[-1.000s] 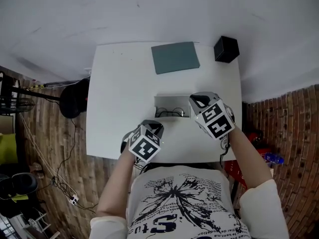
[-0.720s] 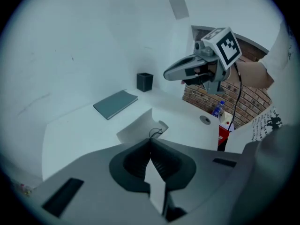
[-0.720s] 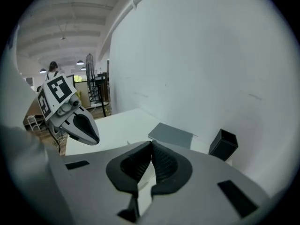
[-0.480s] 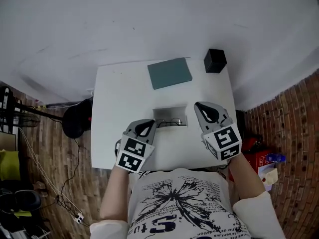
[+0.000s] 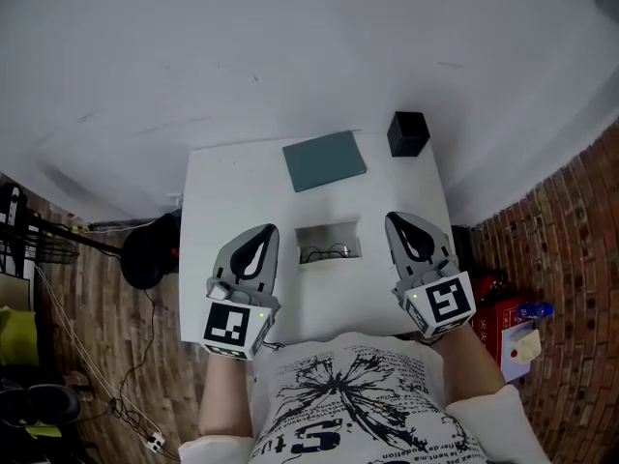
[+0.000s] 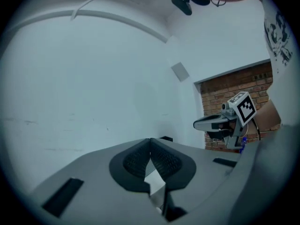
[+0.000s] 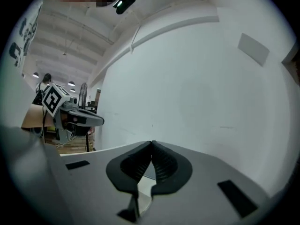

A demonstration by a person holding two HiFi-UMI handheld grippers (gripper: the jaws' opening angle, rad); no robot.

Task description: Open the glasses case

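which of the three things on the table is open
The pale glasses case in front: it lies open, with glasses inside. The flat teal pad and the black box behind it show no opening.

Left tongs [image 5: 269, 230], right tongs [image 5: 394, 219] lifted away from glasses case [image 5: 329, 242].

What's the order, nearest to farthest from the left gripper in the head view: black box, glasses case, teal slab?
1. glasses case: open, just right of the left gripper, mid-table.
2. teal slab: beyond the case, toward the back.
3. black box: farthest back, on the right.
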